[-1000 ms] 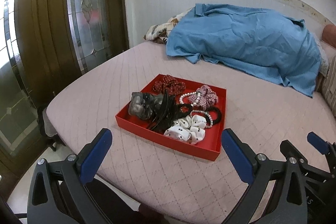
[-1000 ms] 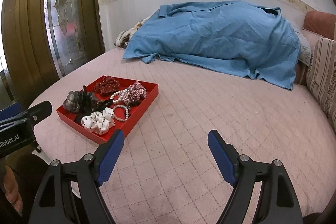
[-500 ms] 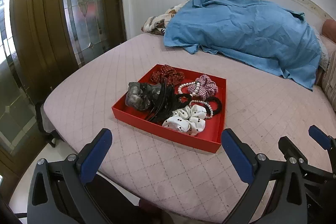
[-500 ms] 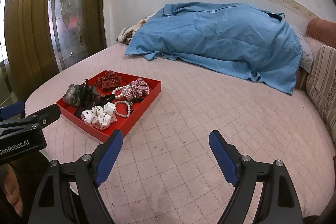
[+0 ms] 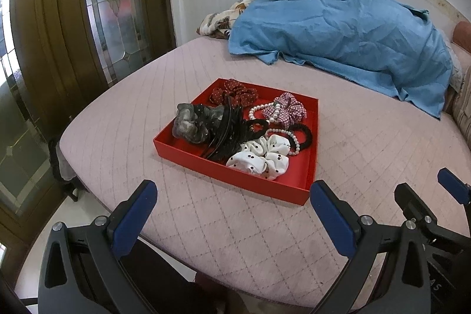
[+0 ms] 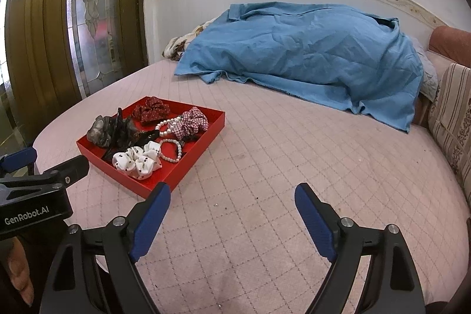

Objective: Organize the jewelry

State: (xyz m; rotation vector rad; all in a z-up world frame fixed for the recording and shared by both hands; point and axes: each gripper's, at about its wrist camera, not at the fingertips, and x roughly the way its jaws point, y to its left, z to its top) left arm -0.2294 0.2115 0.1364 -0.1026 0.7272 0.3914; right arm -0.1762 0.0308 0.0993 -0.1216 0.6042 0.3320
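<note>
A shallow red tray [image 5: 312,167] [image 6: 203,146] lies on a pink quilted bed. It holds a white dotted scrunchie [image 5: 262,158] [image 6: 138,161], a red dotted scrunchie [image 5: 235,94] [image 6: 151,111], a pink plaid scrunchie [image 5: 287,109] [image 6: 192,122], a grey scrunchie [image 5: 188,122], a black hair claw [image 5: 226,134], a black hair tie [image 5: 304,136] and pearl bracelets [image 5: 281,134] [image 6: 170,149]. My left gripper [image 5: 232,205] hovers open just short of the tray's near edge. My right gripper [image 6: 232,208] stands open over bare quilt, right of the tray. Neither holds anything.
A crumpled blue sheet [image 5: 347,37] [image 6: 309,55] covers the far side of the bed, by the wall. A wooden door with patterned glass [image 5: 112,5] stands on the left. A striped cushion [image 6: 453,119] lies at the right edge. The bed's rounded edge runs below the left gripper.
In the left wrist view the tray has drifted slightly up the picture and leftward. The right wrist view has hardly shifted. Both grippers stayed open.
</note>
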